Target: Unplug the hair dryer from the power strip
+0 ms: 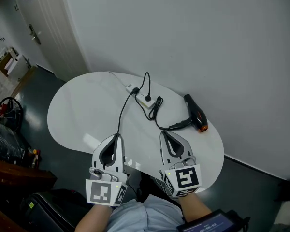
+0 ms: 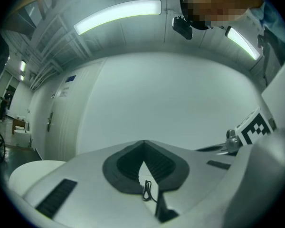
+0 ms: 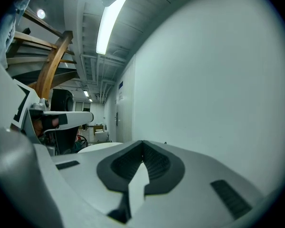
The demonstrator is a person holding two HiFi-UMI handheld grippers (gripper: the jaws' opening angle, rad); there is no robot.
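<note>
A white power strip (image 1: 143, 99) lies at the middle back of the white oval table (image 1: 77, 115), with a black plug (image 1: 147, 98) in it. The plug's black cord (image 1: 157, 111) loops to the black hair dryer (image 1: 195, 112) lying at the right. A second dark cable (image 1: 123, 111) runs from the strip toward the near edge. My left gripper (image 1: 117, 136) hovers over the near edge, shut and empty. My right gripper (image 1: 163, 133) is beside it, also shut and empty, short of the dryer's handle. In the left gripper view a loop of cord (image 2: 147, 192) shows below the closed tips (image 2: 143, 142). The right gripper view shows its closed tips (image 3: 142, 142).
A plain white wall (image 1: 193, 37) runs behind the table. A door (image 1: 34, 33) stands at the upper left. Boxes and dark clutter (image 1: 7, 129) sit on the floor at the left. A dark device (image 1: 210, 223) lies at the bottom right near my body.
</note>
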